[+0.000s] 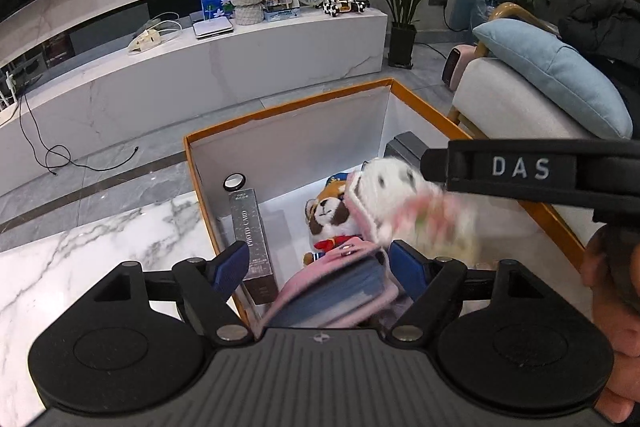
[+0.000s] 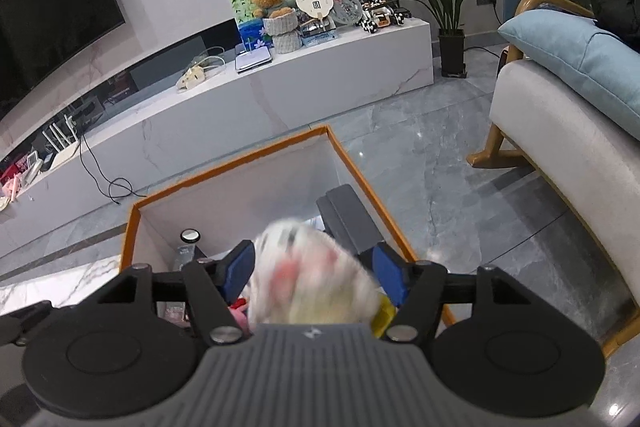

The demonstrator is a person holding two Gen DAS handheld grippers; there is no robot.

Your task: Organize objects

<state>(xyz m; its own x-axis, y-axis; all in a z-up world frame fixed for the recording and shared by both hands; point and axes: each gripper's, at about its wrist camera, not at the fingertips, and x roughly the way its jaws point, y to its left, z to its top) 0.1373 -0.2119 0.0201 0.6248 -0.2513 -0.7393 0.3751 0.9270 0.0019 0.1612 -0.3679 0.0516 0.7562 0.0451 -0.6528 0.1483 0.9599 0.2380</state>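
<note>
Living room: marble table (image 1: 80,259), grey tiled floor, pale sofa far right. Orange-rimmed box (image 1: 280,111) at the table's edge.

Item: white plush toy (image 2: 316,267), blurred, over the box's right side. Sits between the right gripper (image 2: 316,271) pads; whether they press on it cannot be told. Likely light, soft, squashy, unbreakable; best taken around the body.

Item: pink wallet (image 1: 340,287), near side inside the box, between the left gripper (image 1: 320,267) pads, which stand wide and apart from it. Probably semi-stiff; grip across its edges.

Also boxed: panda doll (image 1: 332,219), dark carton (image 1: 256,243).
</note>
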